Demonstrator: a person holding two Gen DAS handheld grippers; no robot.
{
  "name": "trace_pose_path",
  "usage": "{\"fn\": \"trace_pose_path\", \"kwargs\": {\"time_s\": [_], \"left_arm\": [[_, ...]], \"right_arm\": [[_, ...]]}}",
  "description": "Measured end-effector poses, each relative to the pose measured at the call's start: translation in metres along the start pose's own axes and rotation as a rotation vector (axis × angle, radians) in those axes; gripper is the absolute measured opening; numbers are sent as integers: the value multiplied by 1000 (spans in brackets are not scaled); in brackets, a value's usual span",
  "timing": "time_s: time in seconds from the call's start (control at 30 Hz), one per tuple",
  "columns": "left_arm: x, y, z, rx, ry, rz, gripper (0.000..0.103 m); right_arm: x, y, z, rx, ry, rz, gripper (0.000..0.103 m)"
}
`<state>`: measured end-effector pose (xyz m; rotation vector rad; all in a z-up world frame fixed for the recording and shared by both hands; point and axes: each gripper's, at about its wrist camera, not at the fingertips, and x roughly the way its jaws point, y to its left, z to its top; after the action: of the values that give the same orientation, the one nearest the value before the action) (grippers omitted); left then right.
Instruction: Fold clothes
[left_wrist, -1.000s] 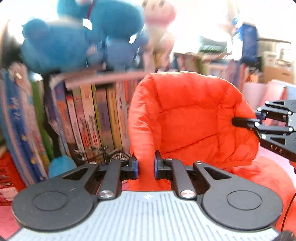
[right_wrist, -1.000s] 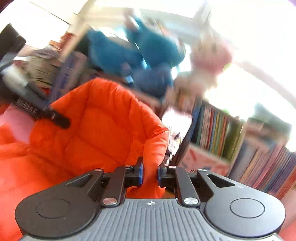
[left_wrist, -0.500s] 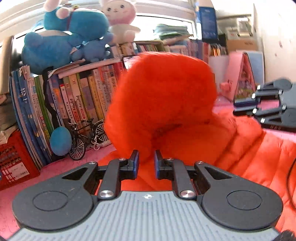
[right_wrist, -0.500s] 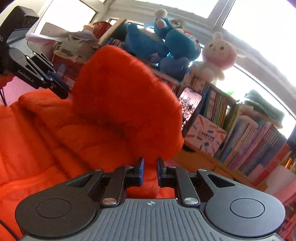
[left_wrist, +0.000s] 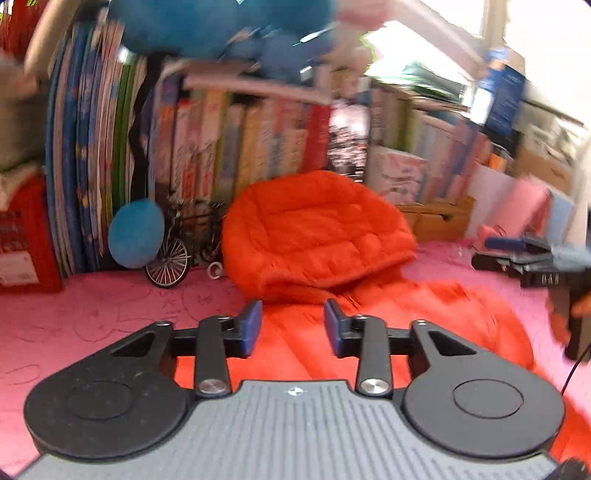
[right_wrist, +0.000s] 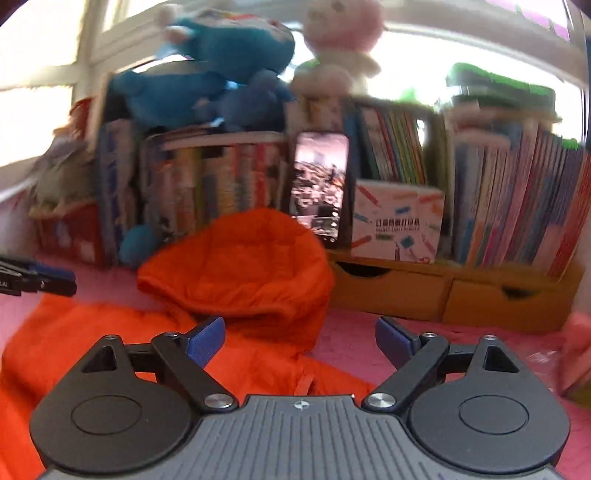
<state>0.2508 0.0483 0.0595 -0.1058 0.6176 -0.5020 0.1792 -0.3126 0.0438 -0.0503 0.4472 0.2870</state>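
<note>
An orange puffer jacket (left_wrist: 406, 317) lies spread on the pink cloth surface (left_wrist: 92, 314). Its hood (left_wrist: 314, 229) rests at the far end, against the books. My left gripper (left_wrist: 291, 325) hovers over the jacket's collar area. Its jaws are opening, and the pads press on nothing. In the right wrist view the hood (right_wrist: 243, 269) lies ahead and the jacket body (right_wrist: 92, 339) spreads to the left. My right gripper (right_wrist: 299, 339) has its jaws opening wide above the jacket's edge, with nothing gripped. Each gripper shows at the edge of the other's view: the right gripper (left_wrist: 517, 254) and the left gripper (right_wrist: 44, 280).
Rows of books (right_wrist: 498, 206) line the back, with plush toys (right_wrist: 221, 74) on top. A phone (right_wrist: 319, 188) and a white box (right_wrist: 397, 225) stand behind the hood. Wooden drawers (right_wrist: 443, 291) sit at the right. A toy bicycle (left_wrist: 173, 258), a blue ball (left_wrist: 136, 233) and a red crate (left_wrist: 22, 236) are at the left.
Both grippers, earlier shut on the raised hood, have opened and let it go. The hood now lies flat at the far end, and both grippers have drawn back from it.
</note>
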Motion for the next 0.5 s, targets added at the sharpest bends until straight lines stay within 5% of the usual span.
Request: {"fn": "trace_pose_path", "kwargs": {"time_s": [0.23,0.43,0.47,0.5], "left_arm": [[83,30,48,-41,83,40,65],[147,37,45,-45,205,61,70],[154,37,41,-50,218,63,65],[158,37,38,-61,219,68,47]], "right_arm": [[91,-18,35,55,72,62,90],[159,-5,44,-16,178,94,89],[169,0,42,-43,201,81,78],[175,5,41,-67,212,56,41]]}}
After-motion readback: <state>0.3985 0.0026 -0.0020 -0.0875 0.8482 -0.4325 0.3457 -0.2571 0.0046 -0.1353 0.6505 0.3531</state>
